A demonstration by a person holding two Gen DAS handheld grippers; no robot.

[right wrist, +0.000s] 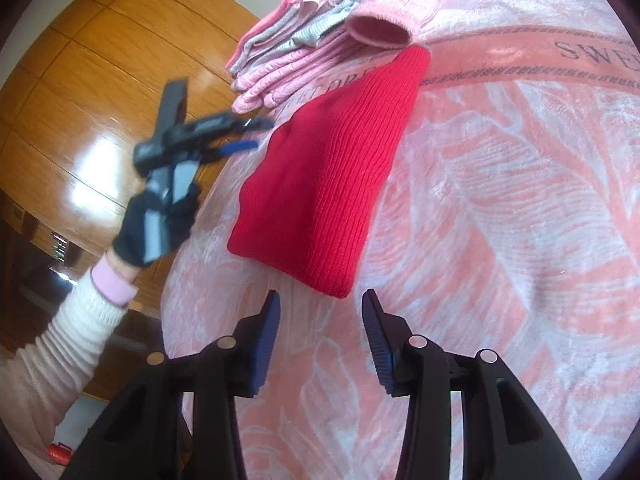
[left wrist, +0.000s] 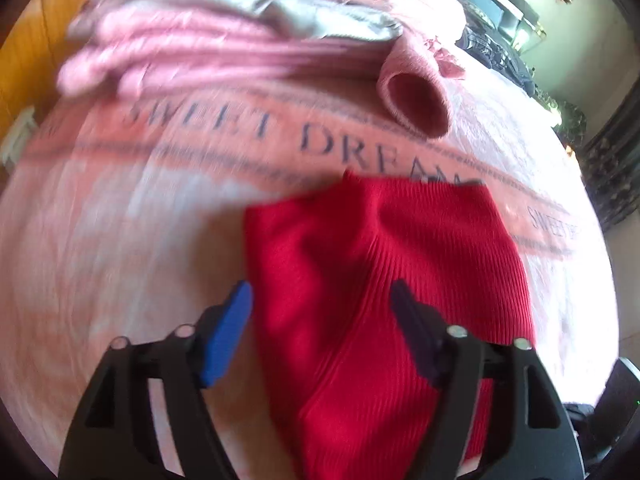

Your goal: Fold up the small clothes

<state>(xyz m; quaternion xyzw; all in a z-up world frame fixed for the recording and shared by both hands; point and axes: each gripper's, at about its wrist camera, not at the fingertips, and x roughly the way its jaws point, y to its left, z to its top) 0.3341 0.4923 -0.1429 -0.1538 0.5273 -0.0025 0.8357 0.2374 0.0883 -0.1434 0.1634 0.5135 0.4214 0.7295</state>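
Observation:
A red ribbed knit garment (right wrist: 328, 176) lies folded flat on the pink blanket (right wrist: 500, 208). In the left wrist view the same red garment (left wrist: 380, 280) fills the lower centre, and my left gripper (left wrist: 322, 292) hovers over its near end, open, with nothing between the fingers. From the right wrist view the left gripper (right wrist: 256, 132) appears blurred to the left of the garment, held by a gloved hand (right wrist: 160, 216). My right gripper (right wrist: 320, 302) stands open just short of the garment's near corner, not touching it.
A stack of folded pink and grey clothes (right wrist: 304, 40) sits at the far edge of the blanket, with a pink cuff (right wrist: 380, 26) lying on top near the red garment's far tip. Wooden floor (right wrist: 80, 80) lies left of the bed. Dark clutter (left wrist: 496, 52) sits beyond the blanket.

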